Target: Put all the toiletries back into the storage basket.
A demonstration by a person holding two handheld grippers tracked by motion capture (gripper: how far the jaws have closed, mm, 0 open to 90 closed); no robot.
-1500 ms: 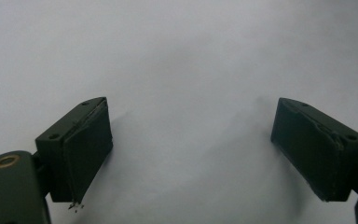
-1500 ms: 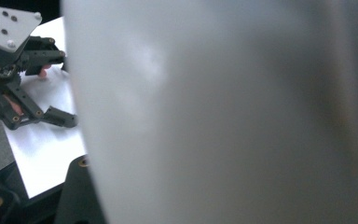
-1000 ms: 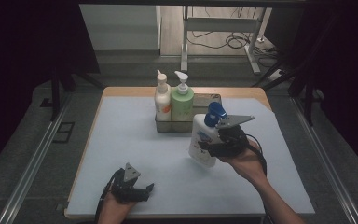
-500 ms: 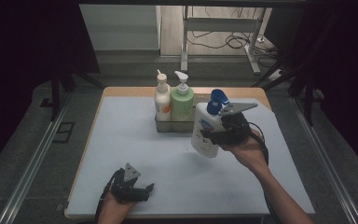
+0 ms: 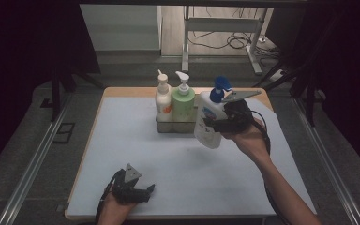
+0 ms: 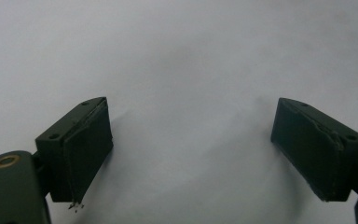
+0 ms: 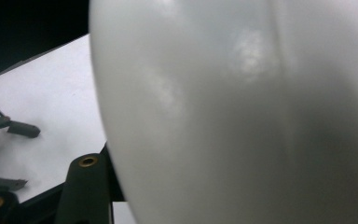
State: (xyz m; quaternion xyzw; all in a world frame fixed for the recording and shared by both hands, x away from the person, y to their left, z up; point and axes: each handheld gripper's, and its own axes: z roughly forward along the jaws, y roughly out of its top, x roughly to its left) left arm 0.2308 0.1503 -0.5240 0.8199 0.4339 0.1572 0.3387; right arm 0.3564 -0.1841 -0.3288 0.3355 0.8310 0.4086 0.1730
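At the near edge of the pale surface (image 5: pixel 122 154), the left claw (image 5: pixel 138 191) is rested with its jaws spread and nothing between them. Farther in and to the right, a white bottle with a blue pump (image 5: pixel 209 119) is pinched by the right claw (image 5: pixel 214 123) and held tilted above the surface, just beside a grey tray (image 5: pixel 180 126). In that tray a white bottle (image 5: pixel 163 99) and a green bottle (image 5: pixel 183 99) are stood upright. Beyond the wooden far edge, grey floor, cables (image 5: pixel 225 40) and a metal frame (image 5: pixel 187 33) are seen between dark curtains.
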